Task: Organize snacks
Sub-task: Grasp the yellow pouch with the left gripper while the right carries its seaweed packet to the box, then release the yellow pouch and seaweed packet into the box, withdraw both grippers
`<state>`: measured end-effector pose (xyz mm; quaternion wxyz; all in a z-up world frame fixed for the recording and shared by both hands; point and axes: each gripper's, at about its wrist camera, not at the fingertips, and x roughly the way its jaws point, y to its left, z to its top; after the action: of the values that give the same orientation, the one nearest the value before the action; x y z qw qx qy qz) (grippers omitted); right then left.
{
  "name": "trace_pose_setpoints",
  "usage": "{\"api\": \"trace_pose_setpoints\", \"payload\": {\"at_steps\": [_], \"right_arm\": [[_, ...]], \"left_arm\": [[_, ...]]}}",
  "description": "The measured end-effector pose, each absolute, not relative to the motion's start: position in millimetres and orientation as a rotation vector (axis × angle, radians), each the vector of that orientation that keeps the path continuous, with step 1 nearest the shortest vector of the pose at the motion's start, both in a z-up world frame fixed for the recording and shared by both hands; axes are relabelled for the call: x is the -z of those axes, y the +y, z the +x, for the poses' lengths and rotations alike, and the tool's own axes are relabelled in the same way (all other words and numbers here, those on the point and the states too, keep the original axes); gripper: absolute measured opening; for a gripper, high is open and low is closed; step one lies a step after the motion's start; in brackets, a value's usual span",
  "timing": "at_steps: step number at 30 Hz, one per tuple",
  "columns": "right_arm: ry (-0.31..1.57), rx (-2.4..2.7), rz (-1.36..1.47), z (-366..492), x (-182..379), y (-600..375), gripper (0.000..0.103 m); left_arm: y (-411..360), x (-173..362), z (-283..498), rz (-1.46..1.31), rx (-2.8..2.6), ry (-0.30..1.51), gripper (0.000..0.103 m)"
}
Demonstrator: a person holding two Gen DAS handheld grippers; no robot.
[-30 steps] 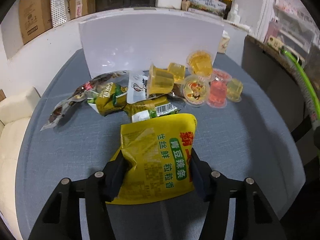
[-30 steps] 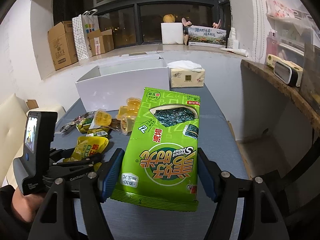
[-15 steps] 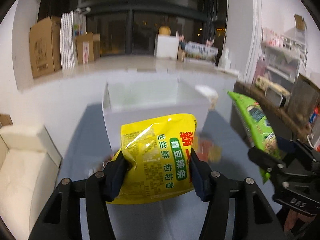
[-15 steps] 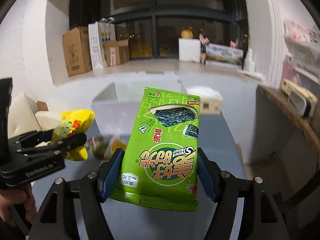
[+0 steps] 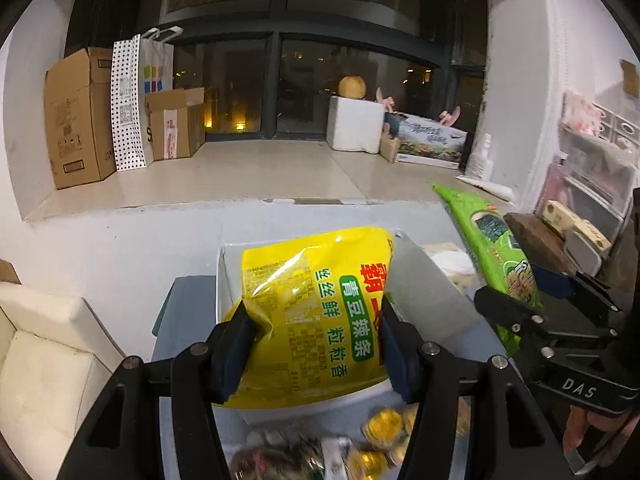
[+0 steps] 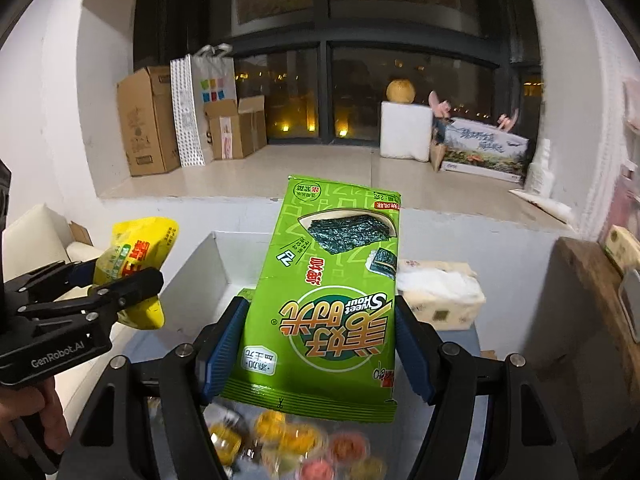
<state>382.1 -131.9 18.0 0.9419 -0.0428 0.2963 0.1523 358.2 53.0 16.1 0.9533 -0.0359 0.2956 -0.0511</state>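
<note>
- The left gripper [image 5: 314, 346] pinches a yellow bag [image 5: 316, 316] between its blue pads, held up in the air in front of the white box [image 5: 424, 292]. The bag carries green Chinese characters on a yellow ground and a red logo along one edge; the small print is too fine to read.
- The right gripper [image 6: 318, 350] clamps a green seaweed pack [image 6: 332, 292], also lifted in front of the box and a little to the right of the yellow bag. "Sweet Shour" is printed upside down under big orange Chinese characters, with pictures of seaweed sheets nearer the box.
- The box stands open-topped on the grey table [image 5: 184, 300], its white walls showing behind both packs.
- A tissue pack [image 6: 440, 292] sits just to the right of the box.
- Jelly cups [image 6: 312, 448] in yellow, orange and pink lie blurred on the table on the near side of the box, beneath the grippers.
- From the right camera the left tool reads "GenRobot.AI"; from the left camera the right tool reads "DAS".
- On the ledge behind the box stand cardboard cartons [image 5: 80, 116] and a spotted paper bag [image 5: 128, 104].
</note>
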Motion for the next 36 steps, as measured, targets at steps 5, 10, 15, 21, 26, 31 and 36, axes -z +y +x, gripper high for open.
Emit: {"api": "trace_pose_setpoints", "payload": {"at_steps": [5, 10, 15, 21, 26, 31, 36], "right_arm": [[0.645, -0.325, -0.144, 422.6, -1.3, -110.9, 0.075], [0.708, -0.310, -0.168, 448.7, 23.1, -103.2, 0.086], [0.726, -0.304, -0.172, 451.3, 42.1, -107.5, 0.098], [0.726, -0.312, -0.142, 443.1, 46.0, -112.6, 0.098], [0.680, -0.331, -0.124, 422.4, 31.5, -119.3, 0.098], [0.648, -0.384, -0.098, 374.5, 21.4, -138.0, 0.103], [0.641, -0.386, -0.046, 321.3, 26.0, -167.1, 0.103]], "left_arm": [[54.0, 0.3, 399.3, -0.046, 0.091, 0.636, 0.067], [65.6, 22.2, 428.9, -0.029, 0.003, 0.664, 0.092], [71.3, 35.1, 433.1, -0.041, 0.015, 0.684, 0.097], [68.1, 36.7, 426.2, -0.033, 0.030, 0.689, 0.101], [64.9, 28.0, 413.1, -0.038, 0.046, 0.687, 0.102], [56.0, 21.4, 371.0, -0.034, 0.062, 0.665, 0.103], [52.3, 26.1, 318.2, -0.055, 0.075, 0.658, 0.103]]}}
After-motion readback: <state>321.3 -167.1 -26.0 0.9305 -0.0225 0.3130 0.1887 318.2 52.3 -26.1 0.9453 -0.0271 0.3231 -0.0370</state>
